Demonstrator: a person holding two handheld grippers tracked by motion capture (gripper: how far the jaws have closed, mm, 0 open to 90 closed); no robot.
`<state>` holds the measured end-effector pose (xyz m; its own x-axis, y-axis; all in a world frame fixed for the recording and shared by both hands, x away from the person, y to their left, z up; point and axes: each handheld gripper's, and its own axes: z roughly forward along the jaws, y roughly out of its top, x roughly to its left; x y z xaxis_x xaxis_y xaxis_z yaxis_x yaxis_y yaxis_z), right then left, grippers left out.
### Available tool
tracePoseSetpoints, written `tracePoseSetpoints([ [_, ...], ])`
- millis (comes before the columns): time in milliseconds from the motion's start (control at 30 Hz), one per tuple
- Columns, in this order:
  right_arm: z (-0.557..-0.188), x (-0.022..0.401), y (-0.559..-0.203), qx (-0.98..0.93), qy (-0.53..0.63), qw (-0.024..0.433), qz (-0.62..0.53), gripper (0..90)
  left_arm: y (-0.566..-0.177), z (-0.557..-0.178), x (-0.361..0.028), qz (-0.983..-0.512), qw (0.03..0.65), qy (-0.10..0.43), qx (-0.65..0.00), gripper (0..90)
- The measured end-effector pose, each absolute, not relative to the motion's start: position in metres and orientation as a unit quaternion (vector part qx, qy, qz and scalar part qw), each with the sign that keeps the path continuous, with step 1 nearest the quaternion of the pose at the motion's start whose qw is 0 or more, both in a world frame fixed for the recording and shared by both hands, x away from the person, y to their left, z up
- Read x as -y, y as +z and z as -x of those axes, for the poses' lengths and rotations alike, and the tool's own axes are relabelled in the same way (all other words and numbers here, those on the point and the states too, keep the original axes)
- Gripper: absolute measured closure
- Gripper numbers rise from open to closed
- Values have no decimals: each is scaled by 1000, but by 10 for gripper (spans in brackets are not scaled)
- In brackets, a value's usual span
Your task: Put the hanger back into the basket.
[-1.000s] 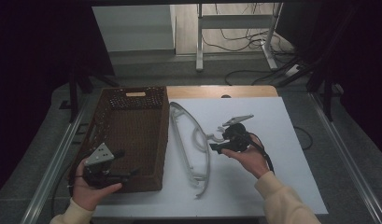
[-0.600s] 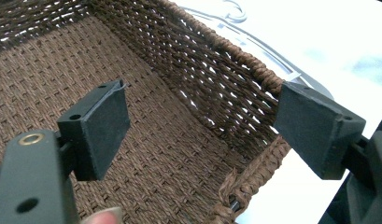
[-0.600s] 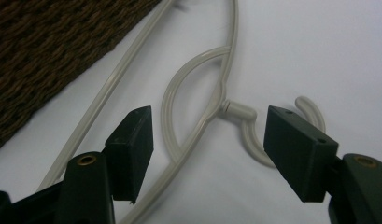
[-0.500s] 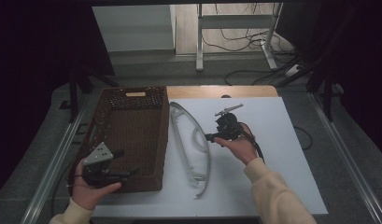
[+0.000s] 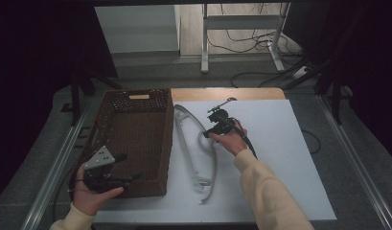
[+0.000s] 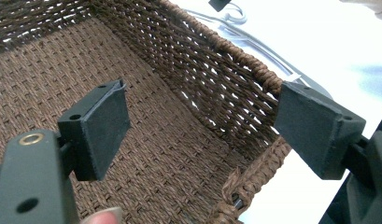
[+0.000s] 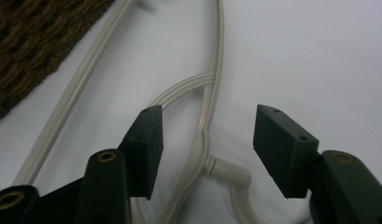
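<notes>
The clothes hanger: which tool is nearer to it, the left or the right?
Right. The right tool hovers open over the hanger at its hook; the left tool is at the basket's near corner.

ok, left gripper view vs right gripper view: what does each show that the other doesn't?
Left gripper view: the inside of the woven basket, its floor and right wall, with the left hand-held gripper open, one jaw inside the basket and one past its wall.

Right gripper view: the neck and the start of the hook of the pale plastic hanger, lying on the white tabletop between the open jaws of the right hand-held gripper.

Both: some basket weave, part of the hanger, white tabletop.
</notes>
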<state>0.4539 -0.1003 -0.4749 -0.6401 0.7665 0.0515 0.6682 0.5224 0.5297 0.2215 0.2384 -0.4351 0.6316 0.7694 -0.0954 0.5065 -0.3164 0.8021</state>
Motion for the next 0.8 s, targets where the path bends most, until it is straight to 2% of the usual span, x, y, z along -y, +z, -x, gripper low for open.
tracePoseSetpoints([
  [467, -470, 78, -499, -872, 202, 108, -433, 551, -436, -222, -241, -796, 425, 153, -402, 181],
  [667, -470, 74, -505, -872, 186, 105, -440, 643, -436, -222, -242, -796, 425, 153, -403, 182],
  [767, -471, 74, -505, -869, 188, 102, -446, 752, -437, -223, -241, -796, 425, 153, -402, 182],
  [800, -471, 74, -505, -869, 188, 102, -446, 752, -437, -223, -241, -797, 424, 153, -402, 182],
])
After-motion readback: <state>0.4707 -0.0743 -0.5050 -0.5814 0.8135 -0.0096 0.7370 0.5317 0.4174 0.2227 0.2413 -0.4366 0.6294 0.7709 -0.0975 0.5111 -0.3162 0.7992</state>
